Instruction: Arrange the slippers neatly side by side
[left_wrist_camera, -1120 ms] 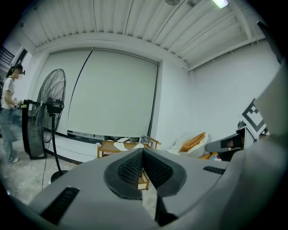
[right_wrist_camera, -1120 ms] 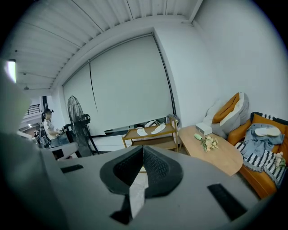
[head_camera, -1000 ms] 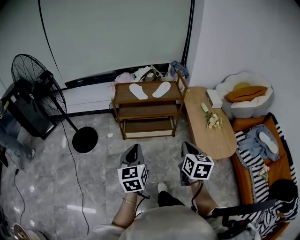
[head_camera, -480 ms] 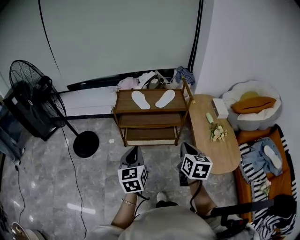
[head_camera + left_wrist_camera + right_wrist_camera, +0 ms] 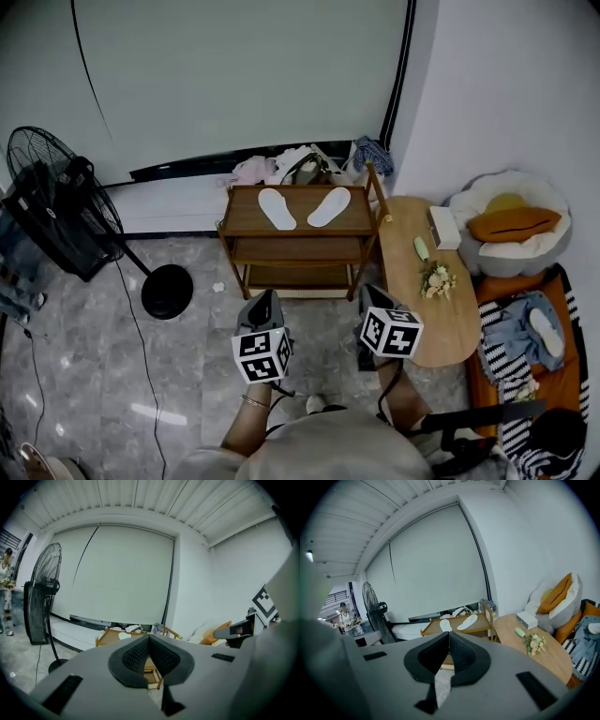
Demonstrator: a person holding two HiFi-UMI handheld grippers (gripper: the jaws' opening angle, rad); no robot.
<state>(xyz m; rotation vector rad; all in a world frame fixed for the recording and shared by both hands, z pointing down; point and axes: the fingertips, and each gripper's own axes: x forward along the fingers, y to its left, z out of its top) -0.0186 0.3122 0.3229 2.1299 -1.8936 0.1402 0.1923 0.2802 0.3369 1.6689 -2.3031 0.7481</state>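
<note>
Left gripper [image 5: 149,640] and right gripper [image 5: 449,635]: jaws pressed together, nothing between them. One flat white slipper [image 5: 277,208] and a second flat white slipper [image 5: 329,206] lay splayed apart on the top shelf of the brown wooden rack [image 5: 302,225].

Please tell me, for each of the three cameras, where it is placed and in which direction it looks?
Head view: on the person's head, looking steeply down at the floor and the shelf holding the slippers; shows forearms, left tool and right tool.
Left gripper view: on the left tool, looking along its shut jaws toward shelf and fan; the right tool shows at right.
Right gripper view: on the right tool, along its shut jaws toward shelf, slippers and table.
Shared: all three show the shelf.
</note>
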